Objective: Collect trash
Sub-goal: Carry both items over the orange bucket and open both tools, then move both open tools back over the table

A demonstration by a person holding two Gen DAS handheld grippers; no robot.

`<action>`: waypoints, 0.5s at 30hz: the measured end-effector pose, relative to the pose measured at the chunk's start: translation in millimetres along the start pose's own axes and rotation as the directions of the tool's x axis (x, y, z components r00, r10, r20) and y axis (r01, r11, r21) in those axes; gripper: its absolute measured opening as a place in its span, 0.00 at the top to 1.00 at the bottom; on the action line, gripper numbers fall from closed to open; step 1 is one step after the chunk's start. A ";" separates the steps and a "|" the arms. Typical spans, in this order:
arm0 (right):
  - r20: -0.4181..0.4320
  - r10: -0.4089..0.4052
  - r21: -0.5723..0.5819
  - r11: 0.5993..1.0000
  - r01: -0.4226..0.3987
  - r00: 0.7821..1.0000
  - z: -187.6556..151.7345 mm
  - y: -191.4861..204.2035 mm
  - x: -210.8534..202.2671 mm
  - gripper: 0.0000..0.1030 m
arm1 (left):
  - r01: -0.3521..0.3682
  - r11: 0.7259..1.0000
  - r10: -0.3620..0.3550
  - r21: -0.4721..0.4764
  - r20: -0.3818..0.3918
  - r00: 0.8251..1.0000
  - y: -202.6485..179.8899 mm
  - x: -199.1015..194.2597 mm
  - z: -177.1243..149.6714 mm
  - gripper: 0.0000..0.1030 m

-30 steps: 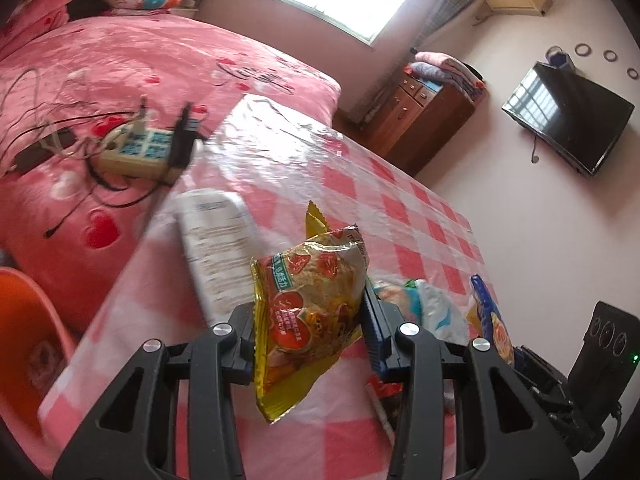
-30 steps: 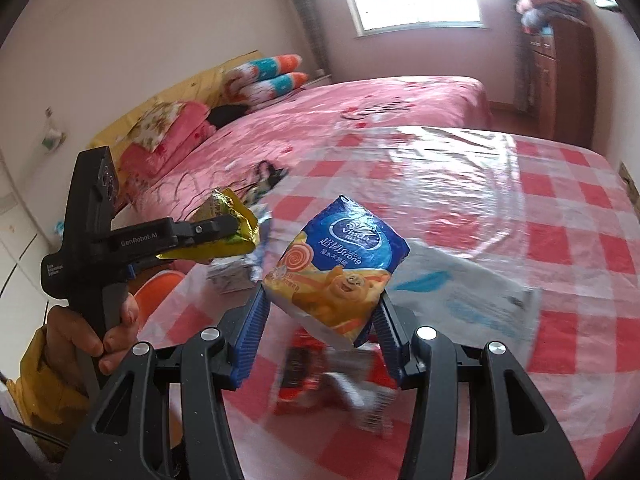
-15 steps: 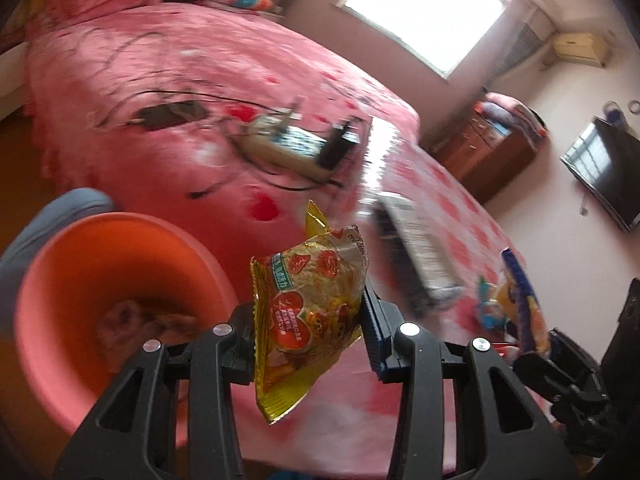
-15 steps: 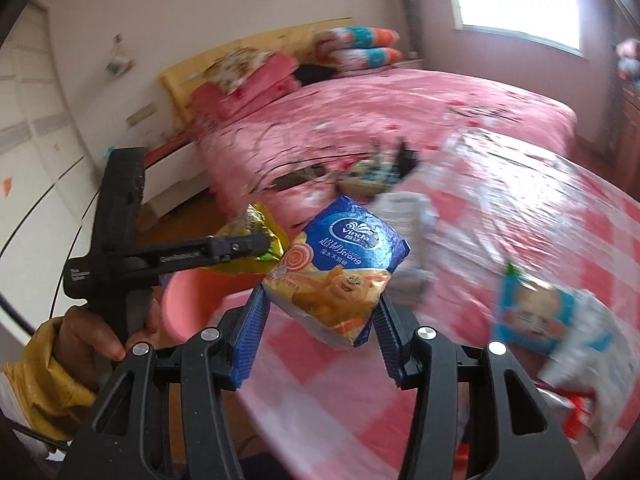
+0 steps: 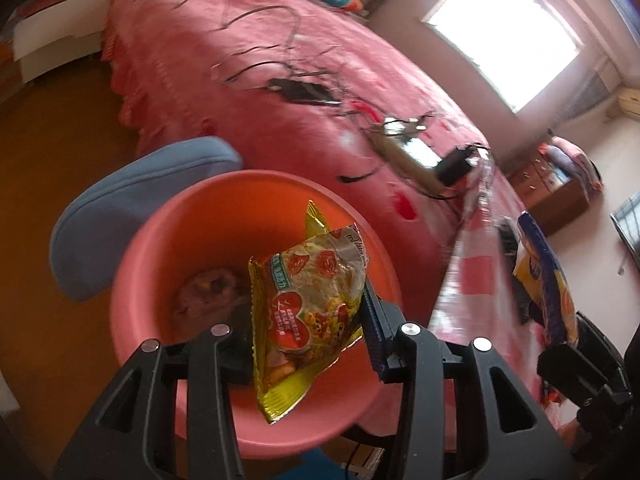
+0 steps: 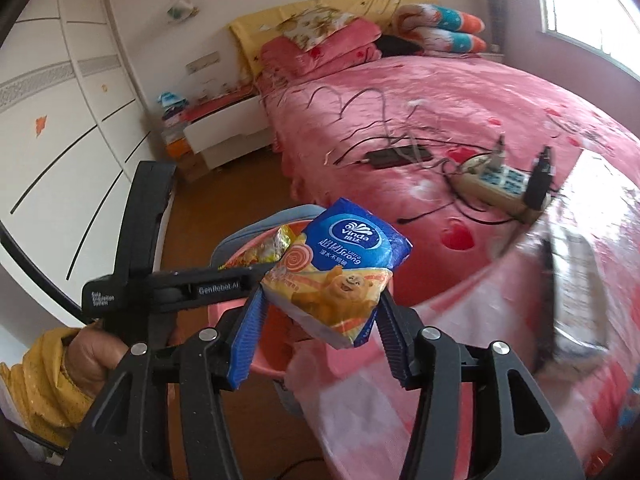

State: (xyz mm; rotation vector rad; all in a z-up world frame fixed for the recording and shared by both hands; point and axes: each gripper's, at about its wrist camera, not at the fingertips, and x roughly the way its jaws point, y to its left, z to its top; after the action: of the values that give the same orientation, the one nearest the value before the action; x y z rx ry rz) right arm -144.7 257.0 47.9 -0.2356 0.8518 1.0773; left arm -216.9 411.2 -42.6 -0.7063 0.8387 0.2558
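My left gripper (image 5: 308,320) is shut on a yellow snack packet (image 5: 304,304) and holds it right above the open pink trash bin (image 5: 160,240). Some trash lies at the bin's bottom (image 5: 208,292). My right gripper (image 6: 320,312) is shut on a blue and orange tissue pack (image 6: 340,272). It hangs over the near edge of the same bin (image 6: 224,312), beside the left gripper (image 6: 224,286) and its yellow packet (image 6: 264,250). The tissue pack also shows at the right of the left wrist view (image 5: 544,272).
A blue cushion (image 5: 132,200) lies on the brown floor beside the bin. The pink bed (image 6: 440,120) carries a power strip (image 6: 492,188) and black cables. The checked table edge (image 6: 500,340) is at the right with a white pack (image 6: 572,304) on it.
Both grippers have swung left off the table, each keeping its packet. The left one has gone from beside the bin to directly over its opening. The right one followed toward the bin.
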 end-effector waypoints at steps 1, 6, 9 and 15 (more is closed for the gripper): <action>-0.005 0.018 0.002 1.000 -0.018 1.000 -0.1 0.3 7.7 0.31 | -0.019 1.000 0.019 -0.015 -0.004 1.000 6.3 3.3 -0.3 0.53; -0.025 0.020 0.085 0.996 -0.018 0.999 -8.3 -11.0 21.5 0.15 | -0.073 0.994 0.073 -0.079 -0.004 0.997 30.5 7.9 -2.7 0.30; 0.011 0.002 0.157 0.988 -0.004 1.000 -12.3 -25.1 4.4 0.14 | -0.088 0.994 0.089 -0.068 0.009 0.996 33.9 3.6 -3.3 0.24; 0.047 -0.077 0.206 0.976 0.066 0.996 -16.4 -38.4 -25.5 0.13 | -0.092 0.994 0.095 -0.050 0.046 0.994 24.3 -7.4 -3.0 0.22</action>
State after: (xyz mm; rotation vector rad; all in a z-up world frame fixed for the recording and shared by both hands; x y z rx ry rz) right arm -125.4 212.1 46.5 -0.0637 0.8917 0.9172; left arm -234.9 427.8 -49.8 -0.7038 0.8226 0.3767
